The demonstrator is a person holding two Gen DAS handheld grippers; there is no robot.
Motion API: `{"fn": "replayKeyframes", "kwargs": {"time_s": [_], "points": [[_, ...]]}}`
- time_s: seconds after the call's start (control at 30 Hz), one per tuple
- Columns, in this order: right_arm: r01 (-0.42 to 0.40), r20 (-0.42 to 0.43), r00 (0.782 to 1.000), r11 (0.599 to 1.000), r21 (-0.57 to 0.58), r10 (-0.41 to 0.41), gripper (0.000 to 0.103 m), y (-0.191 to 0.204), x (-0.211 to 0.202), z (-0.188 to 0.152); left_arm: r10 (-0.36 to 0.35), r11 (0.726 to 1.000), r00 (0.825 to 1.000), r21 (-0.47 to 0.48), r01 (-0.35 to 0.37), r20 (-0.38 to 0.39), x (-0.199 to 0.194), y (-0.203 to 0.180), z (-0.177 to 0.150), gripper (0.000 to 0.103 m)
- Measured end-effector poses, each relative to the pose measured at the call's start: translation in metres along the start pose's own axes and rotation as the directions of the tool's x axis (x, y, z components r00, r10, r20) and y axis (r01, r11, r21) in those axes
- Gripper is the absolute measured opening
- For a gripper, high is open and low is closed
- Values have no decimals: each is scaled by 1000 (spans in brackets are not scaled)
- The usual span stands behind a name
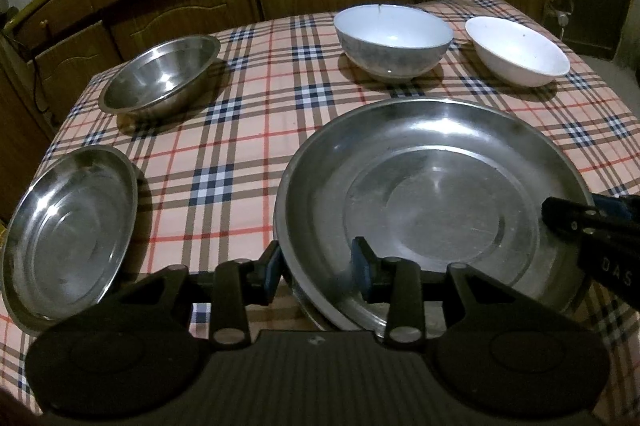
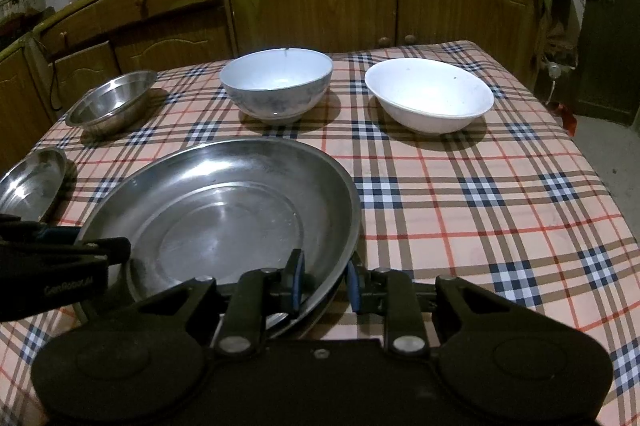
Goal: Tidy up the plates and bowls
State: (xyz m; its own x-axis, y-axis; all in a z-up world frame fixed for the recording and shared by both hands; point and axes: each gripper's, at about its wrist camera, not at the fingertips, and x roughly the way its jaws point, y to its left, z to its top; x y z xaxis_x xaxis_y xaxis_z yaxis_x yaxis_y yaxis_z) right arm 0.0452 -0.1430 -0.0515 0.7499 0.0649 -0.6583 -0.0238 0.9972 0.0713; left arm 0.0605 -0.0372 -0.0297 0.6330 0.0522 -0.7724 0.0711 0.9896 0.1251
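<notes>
Left wrist view: the left claw point(image 1: 316, 272) straddles the near rim of the large steel plate point(image 1: 432, 202), pads not visibly pressing. Right claw point(image 2: 323, 280) pinches that plate's right rim. Left lies a small steel plate point(image 1: 68, 238); farther on the checked desk point(image 2: 480, 210), a steel bowl point(image 1: 160, 82), a blue-grey bowl point(image 2: 276, 86) and a white bowl point(image 2: 428, 98).

Left tool point(image 1: 318, 272) straddles the near rim of the large steel plate point(image 1: 432, 202), one pad outside, one inside, a gap visible at the inner pad. Right tool point(image 1: 592, 222) reaches in at its right edge. Small steel plate point(image 1: 68, 238) left, steel bowl point(image 1: 160, 78) behind it. Two white bowls point(image 1: 394, 40) point(image 1: 518, 50) far side of the checked counter point(image 1: 224, 162).
</notes>
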Motion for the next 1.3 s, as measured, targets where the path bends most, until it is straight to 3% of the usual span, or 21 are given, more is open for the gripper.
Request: {"fn": "replayKeyframes", "kwargs": {"time_s": [0.57,0.7,0.97,1.13,1.3], "points": [[9,-3,1000,1000,-26,-9,30,5,-3,-2,15,1000,1000,6,-15,4,-1,0,-3,39],[3,-4,1000,999,-45,-3,38,9,-3,-4,22,1000,1000,10,-22,6,1,-1,-5,39],[17,-11,1000,999,-35,-17,40,5,-5,-5,14,1000,1000,-3,-14,11,2,0,-5,39],[44,12,999,997,-59,-43,70,5,-12,-4,13,1000,1000,-11,-12,9,1,1,-5,39],[71,31,997,995,-67,-69,71,3,-21,-3,15,999,1000,-37,-15,13,-3,8,-5,40]]}}
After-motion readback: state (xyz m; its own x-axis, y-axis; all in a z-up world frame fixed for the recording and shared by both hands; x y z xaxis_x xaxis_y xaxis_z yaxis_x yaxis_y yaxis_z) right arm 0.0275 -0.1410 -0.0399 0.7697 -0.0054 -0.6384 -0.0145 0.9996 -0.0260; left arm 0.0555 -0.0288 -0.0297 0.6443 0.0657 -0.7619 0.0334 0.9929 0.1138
